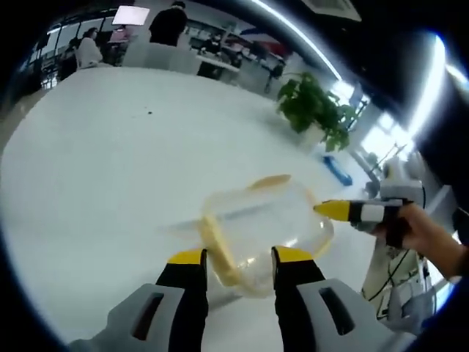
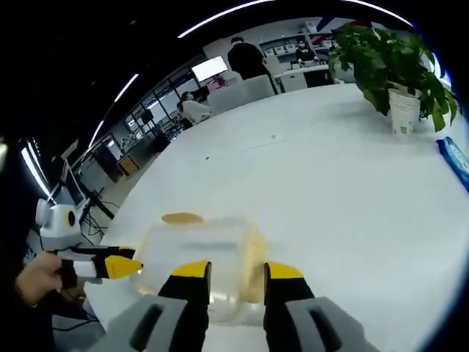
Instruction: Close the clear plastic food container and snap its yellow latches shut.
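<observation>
**Supervisor:** Report the grippers first, then work outward from the container.

**Operator:** My left gripper (image 1: pixel 238 257) has its jaws parted with nothing between them. They straddle the near edge of the clear plastic food container (image 1: pixel 265 227), which lies directly ahead on the white table (image 1: pixel 110 161). My right gripper (image 2: pixel 238 273) is likewise parted and empty, facing the same container (image 2: pixel 201 260) from the opposite side. In the left gripper view its yellow tip (image 1: pixel 333 211) points at the container's far rim, touching or nearly so; I cannot tell which.

**Supervisor:** Latches?

**Operator:** One yellow latch (image 1: pixel 218 253) runs along the side just ahead of my left jaws. A second (image 1: pixel 270 181) sits on the far end, flipped outward, so I judge it unsnapped. The container's long axis runs between those two latched ends. I judge the left gripper nearer to the first latch.

**Supervisor:** Beyond the container?

**Operator:** A potted plant (image 2: pixel 392 62) stands well apart from it, with a blue object (image 2: pixel 454 158) near the pot. Further off, people sit at desks.

**Supervisor:** Markings?

**Operator:** No legible brand, label or writing anywhere.
</observation>
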`<state>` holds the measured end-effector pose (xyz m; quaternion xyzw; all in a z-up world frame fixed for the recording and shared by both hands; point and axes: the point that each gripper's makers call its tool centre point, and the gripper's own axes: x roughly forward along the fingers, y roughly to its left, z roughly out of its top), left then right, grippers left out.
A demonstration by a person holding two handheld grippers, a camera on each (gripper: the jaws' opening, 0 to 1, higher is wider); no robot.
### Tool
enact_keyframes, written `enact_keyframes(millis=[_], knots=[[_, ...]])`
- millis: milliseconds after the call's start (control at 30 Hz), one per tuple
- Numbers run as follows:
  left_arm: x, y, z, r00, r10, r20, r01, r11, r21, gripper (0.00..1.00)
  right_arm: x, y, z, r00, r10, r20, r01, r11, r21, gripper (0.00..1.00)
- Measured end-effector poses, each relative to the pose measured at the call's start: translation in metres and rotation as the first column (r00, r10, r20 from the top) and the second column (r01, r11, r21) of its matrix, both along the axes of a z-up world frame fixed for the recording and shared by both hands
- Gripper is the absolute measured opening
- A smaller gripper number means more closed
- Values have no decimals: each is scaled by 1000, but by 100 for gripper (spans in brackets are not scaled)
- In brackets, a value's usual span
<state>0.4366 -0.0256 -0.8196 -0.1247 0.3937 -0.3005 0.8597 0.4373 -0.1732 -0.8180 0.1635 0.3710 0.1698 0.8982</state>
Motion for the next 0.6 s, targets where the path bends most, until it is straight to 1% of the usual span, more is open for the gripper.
enact_keyframes(millis=[333, 433, 600], knots=[[-1, -1, 0, 1000, -16, 8, 16, 1000, 7, 31, -1, 2, -1, 999, 33, -26, -33, 999, -8, 25], [-1, -1, -1, 999, -31, 15, 31, 999, 6, 31, 0, 2, -2, 998, 34, -52, -33, 999, 18, 24], [0, -1, -1, 998, -67, 0, 67, 998, 0, 30, -1, 2, -2, 997, 48, -62, -48, 999, 6, 24]])
